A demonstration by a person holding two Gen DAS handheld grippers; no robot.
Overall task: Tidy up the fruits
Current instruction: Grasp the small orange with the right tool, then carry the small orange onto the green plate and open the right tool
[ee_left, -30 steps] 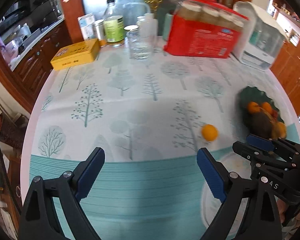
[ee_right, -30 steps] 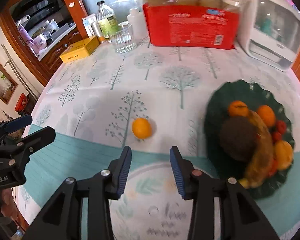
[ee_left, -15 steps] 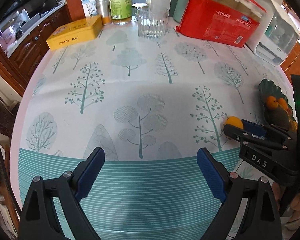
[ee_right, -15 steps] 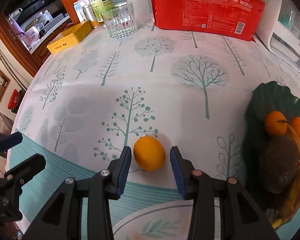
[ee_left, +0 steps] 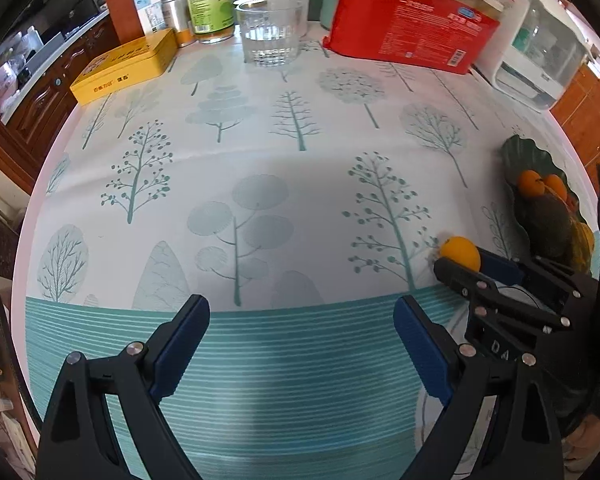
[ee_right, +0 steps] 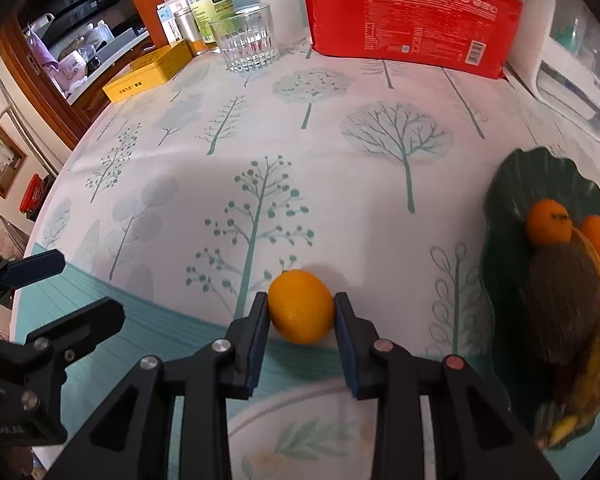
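Observation:
A small orange fruit (ee_right: 301, 306) lies on the tree-print tablecloth between the two pads of my right gripper (ee_right: 301, 312); the pads touch both its sides. It also shows in the left wrist view (ee_left: 459, 252) at the tip of the right gripper (ee_left: 466, 270). A dark green plate (ee_right: 504, 208) to the right holds two small oranges (ee_right: 548, 222), a brown fruit (ee_right: 560, 304) and other fruit. The plate also shows in the left wrist view (ee_left: 522, 152). My left gripper (ee_left: 300, 336) is open and empty above the table's near teal band.
At the table's far side stand a glass (ee_right: 246, 42), a yellow tin (ee_right: 148, 74), bottles (ee_right: 210, 0), a red pack of cups (ee_right: 412, 12) and a white appliance (ee_right: 576, 60). A white patterned plate (ee_right: 296, 432) lies under my right gripper. The table's left edge (ee_left: 28, 216) curves close.
My right gripper has moved forward over the orange fruit and its pads have closed from a wider gap onto the fruit. My left gripper has edged forward, still open.

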